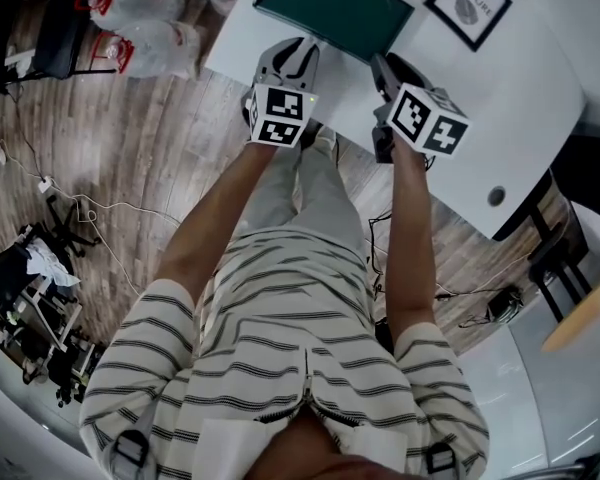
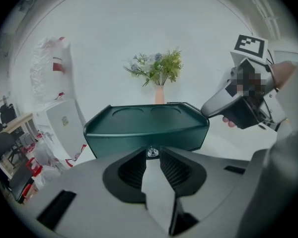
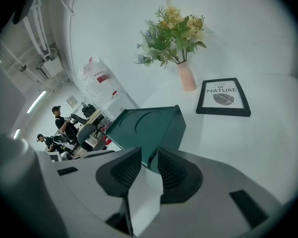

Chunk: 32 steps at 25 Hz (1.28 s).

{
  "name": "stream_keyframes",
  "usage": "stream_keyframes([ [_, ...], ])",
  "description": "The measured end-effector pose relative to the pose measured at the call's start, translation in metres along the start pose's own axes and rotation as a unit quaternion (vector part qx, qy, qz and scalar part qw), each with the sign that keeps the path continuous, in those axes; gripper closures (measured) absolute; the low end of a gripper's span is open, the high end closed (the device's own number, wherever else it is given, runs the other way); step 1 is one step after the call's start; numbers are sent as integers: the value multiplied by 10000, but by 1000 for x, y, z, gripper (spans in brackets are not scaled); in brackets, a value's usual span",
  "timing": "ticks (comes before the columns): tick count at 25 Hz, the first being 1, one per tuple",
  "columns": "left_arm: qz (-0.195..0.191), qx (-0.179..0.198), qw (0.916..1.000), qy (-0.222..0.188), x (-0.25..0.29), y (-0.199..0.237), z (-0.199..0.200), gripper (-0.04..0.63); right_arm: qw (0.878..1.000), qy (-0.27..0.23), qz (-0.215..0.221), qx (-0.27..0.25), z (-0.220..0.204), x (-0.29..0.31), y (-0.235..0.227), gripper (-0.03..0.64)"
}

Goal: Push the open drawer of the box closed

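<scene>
The only print that reads stands on the black-framed picture (image 3: 223,97) right of the box (image 3: 151,128). It has "OF" in small capitals over "NATURE" in larger ones, with a leaf emblem beneath. A finer line above "OF" is too small to make out. Left of the box, the red marks on the white bags (image 3: 97,78) are blurred, and the cabinet's small label (image 2: 65,120) is unreadable.

The box (image 1: 335,8) sits on the surface (image 1: 520,88), just ahead of my left hand-held gripper (image 1: 298,53) and right hand-held gripper (image 1: 385,68). A framed print (image 1: 468,6) lies right of the box, and the vase (image 3: 187,77) stands farther back.
</scene>
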<state>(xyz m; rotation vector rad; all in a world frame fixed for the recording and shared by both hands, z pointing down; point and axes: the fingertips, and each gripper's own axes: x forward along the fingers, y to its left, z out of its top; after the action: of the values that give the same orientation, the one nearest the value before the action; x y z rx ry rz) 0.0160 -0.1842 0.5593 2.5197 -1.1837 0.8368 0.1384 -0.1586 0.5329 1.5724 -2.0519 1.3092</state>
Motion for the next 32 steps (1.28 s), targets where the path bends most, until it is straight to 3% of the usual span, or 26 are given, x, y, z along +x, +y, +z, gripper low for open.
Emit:
stream_keyframes([
  [6, 65, -26, 9998, -212, -29, -2, 16, 538, 9991, -373, 43, -169, 2, -28, 18, 527],
  [14, 131, -108, 9974, -694, -89, -16, 54, 577, 9949, -855, 63, -525, -2, -79, 56, 607],
  [18, 225, -161, 9952, -942, -118, -21, 74, 594, 9919, -1124, 156, -574, 0, -103, 74, 607],
  [25, 356, -239, 9906, -1299, -166, -22, 99, 594, 9795, -1666, 358, -1075, 8, -142, 113, 607],
  [32, 312, -143, 9853, -1674, -206, -24, 124, 594, 9633, -2293, 286, -1369, 20, -178, 136, 607],
])
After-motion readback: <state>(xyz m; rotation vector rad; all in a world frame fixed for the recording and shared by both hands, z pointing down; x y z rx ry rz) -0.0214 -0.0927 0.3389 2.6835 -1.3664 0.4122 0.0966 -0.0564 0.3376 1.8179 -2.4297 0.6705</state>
